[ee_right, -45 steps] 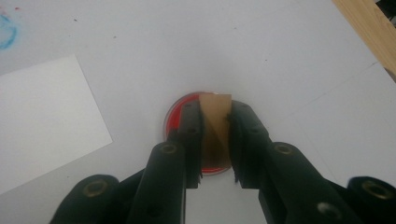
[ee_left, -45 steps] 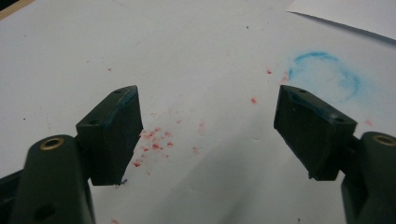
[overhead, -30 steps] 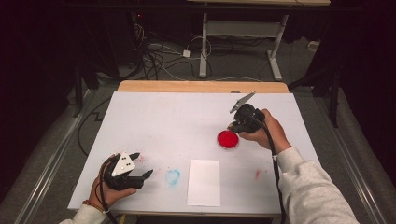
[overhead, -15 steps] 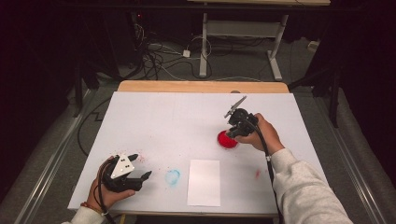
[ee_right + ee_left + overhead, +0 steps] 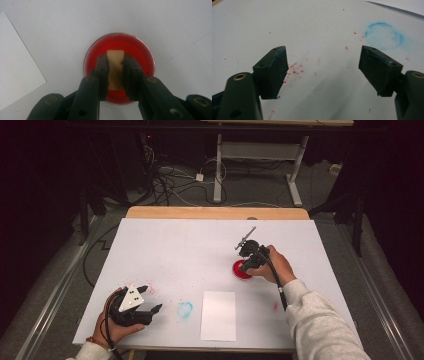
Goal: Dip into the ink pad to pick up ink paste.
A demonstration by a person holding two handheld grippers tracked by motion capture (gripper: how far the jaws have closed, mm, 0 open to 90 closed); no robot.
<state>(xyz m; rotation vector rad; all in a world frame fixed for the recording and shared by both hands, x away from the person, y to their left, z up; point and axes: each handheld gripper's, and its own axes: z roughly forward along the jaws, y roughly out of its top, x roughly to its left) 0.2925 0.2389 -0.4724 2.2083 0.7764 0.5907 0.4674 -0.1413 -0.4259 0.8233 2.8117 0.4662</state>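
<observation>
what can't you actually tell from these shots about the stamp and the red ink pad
- Lower end of the wooden stamp: in the right gripper view, the right gripper shut on it hides its face, so contact with the red ink pad cannot be told.
- The pad in the high view: partly covered by the gripper and hand.
- What the stamp prints: hidden.
- The blue ring mark in the high view: too small to read.

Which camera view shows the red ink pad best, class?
The right gripper view: the round red ink pad sits close and central, under the wooden stamp clamped in the right gripper. The high view shows it small, partly covered by that gripper. The left gripper view faces elsewhere.
</observation>
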